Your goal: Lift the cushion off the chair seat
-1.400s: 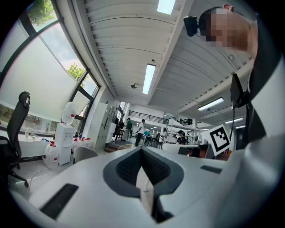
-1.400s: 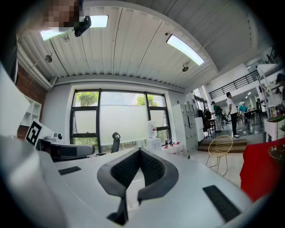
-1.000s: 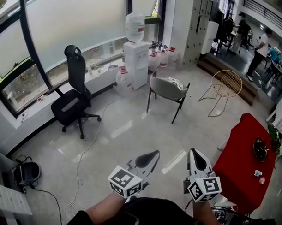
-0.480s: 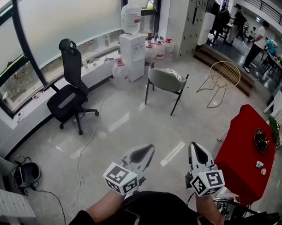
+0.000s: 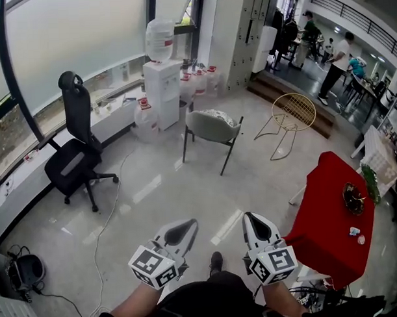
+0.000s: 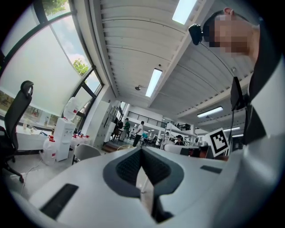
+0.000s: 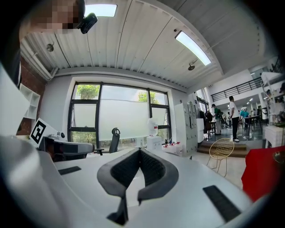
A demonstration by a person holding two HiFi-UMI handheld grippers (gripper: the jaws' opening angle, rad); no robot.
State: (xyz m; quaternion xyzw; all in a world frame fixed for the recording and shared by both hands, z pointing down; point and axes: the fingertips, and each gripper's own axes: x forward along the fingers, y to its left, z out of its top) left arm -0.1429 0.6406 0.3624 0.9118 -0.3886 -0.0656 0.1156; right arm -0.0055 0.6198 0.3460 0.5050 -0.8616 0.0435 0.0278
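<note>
A grey shell chair (image 5: 206, 127) stands in the middle of the floor. A pale patterned cushion (image 5: 219, 115) lies on its seat. Both grippers are low in the head view, well short of the chair and pointing level toward it. My left gripper (image 5: 188, 224) is shut with nothing in it, and so is my right gripper (image 5: 248, 217). The left gripper view shows its shut jaws (image 6: 141, 149) and the grey chair (image 6: 84, 152) small at the left. In the right gripper view the tips (image 7: 140, 150) meet, and neither the chair nor the cushion shows.
A black office chair (image 5: 70, 160) stands at the left by the window, with a cable (image 5: 107, 216) trailing over the floor. A water dispenser (image 5: 161, 78) and bottles are behind the grey chair. A gold wire chair (image 5: 290, 114) and a red-covered table (image 5: 325, 212) are at the right. People stand far back right.
The head view has shifted: the grey chair, office chair and dispenser have slid left in the picture. Both grippers have moved forward together, side by side and still shut.
</note>
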